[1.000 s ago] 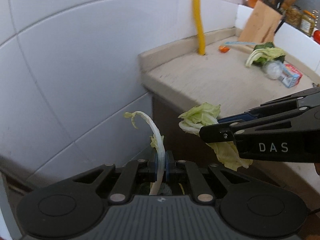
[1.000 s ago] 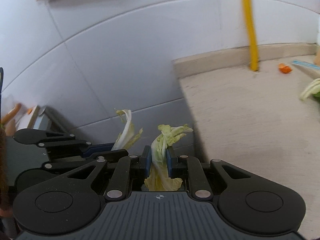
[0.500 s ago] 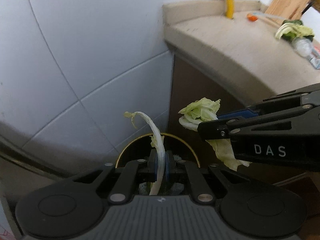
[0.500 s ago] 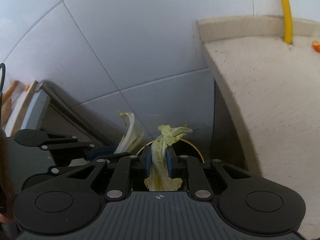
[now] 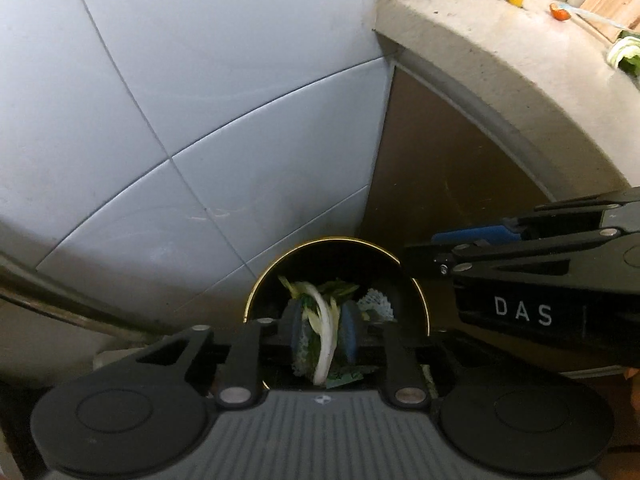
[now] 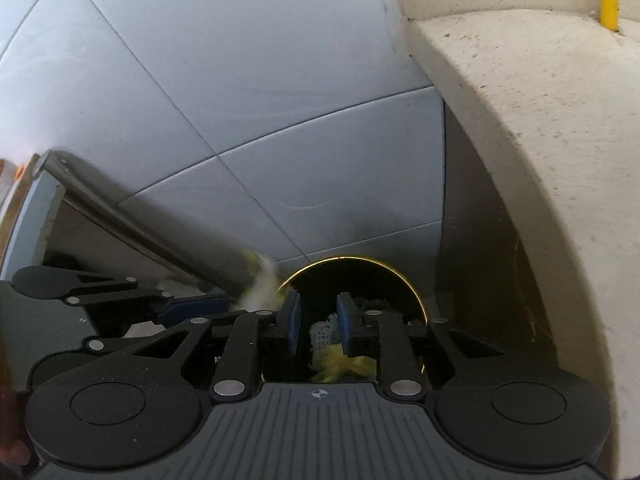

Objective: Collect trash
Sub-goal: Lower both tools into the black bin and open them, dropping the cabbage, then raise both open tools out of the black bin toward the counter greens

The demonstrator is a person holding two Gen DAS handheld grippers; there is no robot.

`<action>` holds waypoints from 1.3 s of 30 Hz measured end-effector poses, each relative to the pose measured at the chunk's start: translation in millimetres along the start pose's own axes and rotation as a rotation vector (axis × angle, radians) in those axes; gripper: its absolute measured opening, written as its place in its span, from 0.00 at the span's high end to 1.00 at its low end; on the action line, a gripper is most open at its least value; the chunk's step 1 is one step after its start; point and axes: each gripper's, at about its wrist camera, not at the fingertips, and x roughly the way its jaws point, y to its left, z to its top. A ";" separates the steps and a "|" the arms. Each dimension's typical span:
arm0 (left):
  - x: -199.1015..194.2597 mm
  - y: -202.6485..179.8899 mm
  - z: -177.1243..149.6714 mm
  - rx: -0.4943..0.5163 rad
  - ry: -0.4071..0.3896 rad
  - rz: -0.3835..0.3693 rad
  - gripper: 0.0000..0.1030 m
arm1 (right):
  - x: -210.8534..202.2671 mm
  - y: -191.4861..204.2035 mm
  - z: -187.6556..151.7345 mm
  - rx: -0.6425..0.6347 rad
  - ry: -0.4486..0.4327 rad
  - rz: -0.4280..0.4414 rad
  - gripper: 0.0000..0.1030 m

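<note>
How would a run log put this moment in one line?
left gripper: jaws just opening, cabbage stem loose between | right gripper: jaws just opening, empty | both over trash bin

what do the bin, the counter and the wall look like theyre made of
Bin: dark body with a thin shiny gold rim, probably metal, though coated plastic is possible. Counter: pale, matte, finely speckled slab, looks like stone or cast concrete. Wall: large glossy grey-white tiles with thin grout lines, likely glazed ceramic.

Leaf (image 6: 260, 284) motion-blurred, bin (image 6: 416, 300) mostly hidden (behind tool)
</note>
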 end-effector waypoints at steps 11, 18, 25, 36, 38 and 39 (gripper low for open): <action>-0.9 1.9 2.3 0.005 -0.027 0.014 0.63 | -2.5 -6.6 -3.4 0.030 -0.010 -0.003 0.68; -17.0 -5.4 6.6 0.023 -0.094 0.033 0.63 | -24.3 -3.1 -1.5 0.024 -0.054 -0.013 0.60; -52.9 -23.7 22.0 0.073 -0.210 0.058 0.58 | -66.8 -1.4 3.6 -0.008 -0.136 -0.025 0.53; -90.4 -79.1 53.5 0.163 -0.339 0.041 0.48 | -139.8 -34.2 11.2 -0.006 -0.303 -0.056 0.42; -92.0 -93.2 60.0 0.190 -0.354 0.026 0.47 | -150.9 -45.5 10.7 0.011 -0.329 -0.073 0.41; -93.0 -101.7 63.2 0.204 -0.360 0.020 0.47 | -155.6 -51.0 10.2 0.020 -0.340 -0.082 0.40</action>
